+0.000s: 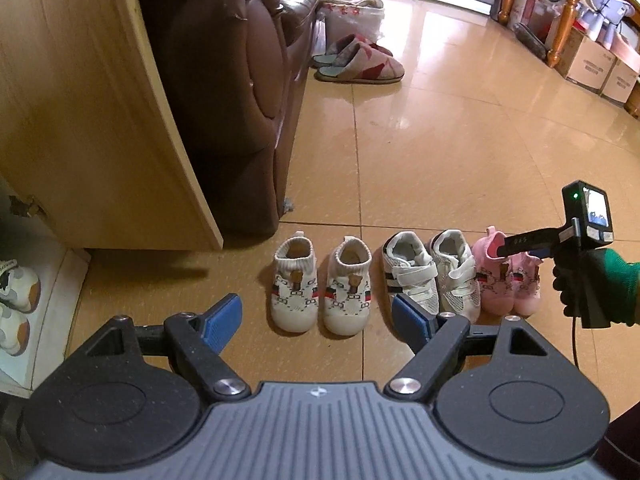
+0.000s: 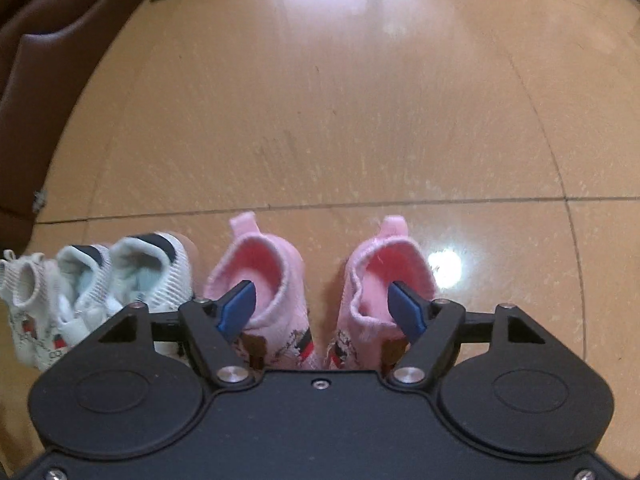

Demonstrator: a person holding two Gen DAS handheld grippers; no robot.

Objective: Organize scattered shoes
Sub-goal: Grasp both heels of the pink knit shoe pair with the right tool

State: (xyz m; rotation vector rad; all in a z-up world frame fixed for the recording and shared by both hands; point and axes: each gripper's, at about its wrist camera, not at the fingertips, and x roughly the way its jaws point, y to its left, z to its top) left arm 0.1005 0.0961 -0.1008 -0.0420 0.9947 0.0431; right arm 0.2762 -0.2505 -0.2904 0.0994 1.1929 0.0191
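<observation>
**Entry: shoe row on tiled floor, right tool over the pink pair**

Right gripper: jaws spread wide, one blue pad dipping into the collar of each pink shoe, so both inner walls lie between the pads. Whether the pads press on the knit cannot be told; nothing is lifted.

Pink pair: two small sock-type shoes, side by side, heels away from the camera, pull tabs upright, on the floor at the right end of the row. Judged very light, soft-collared and easily crushed; the knit should give good friction against rubber pads. Best hold is likely the two inner collar walls pinched together, low enough that the cuffs do not fold and slip out. The soles look stiffer and would keep each shoe in shape.

Left gripper: jaws wide, empty, poised above the floor in front of the row.

Cream sock pair: leftmost, toes toward the camera, striped band and small bear patch.

White strap pair: centre, mesh uppers with hook-and-loop straps, touching the pink pair.

Gloved hand: green glove, holding the right tool.

Beyond: wooden cabinet, brown sofa, a pair of slippers farther back.
</observation>
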